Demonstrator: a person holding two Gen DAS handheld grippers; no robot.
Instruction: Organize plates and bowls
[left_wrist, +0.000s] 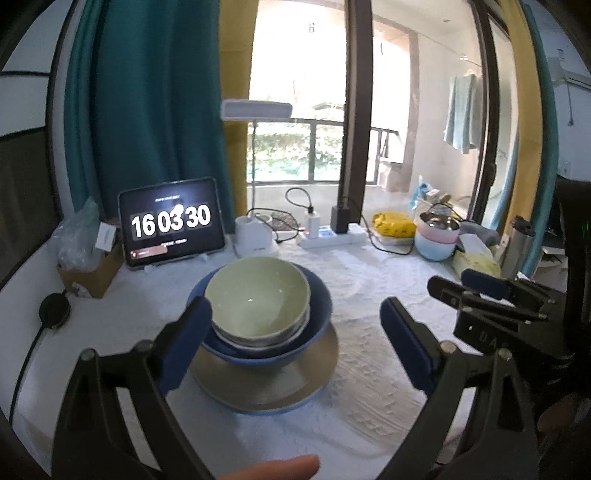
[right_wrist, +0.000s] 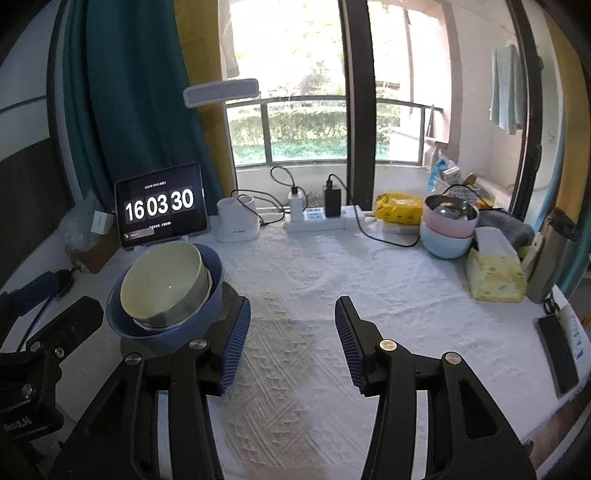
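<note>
Both tongs, left (left_wrist: 295, 347) and right (right_wrist: 291, 347), gape empty over white-clothed table (right_wrist: 314, 280) by balcony window (right_wrist: 295, 92).

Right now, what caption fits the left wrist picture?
Open left hand-held gripper facing a green bowl nested in a blue bowl on a plate.

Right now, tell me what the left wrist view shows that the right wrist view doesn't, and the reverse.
Only the left wrist view: the whole gray plate under the stacked bowls, and a fingertip at the bottom edge.

Only the right wrist view: a dark phone lying near the table's right edge.

Both: the green bowl nested inside the blue bowl, the tablet clock, the pink and pale blue bowls at the back right, and both tools empty, left tool, right tool.
</note>
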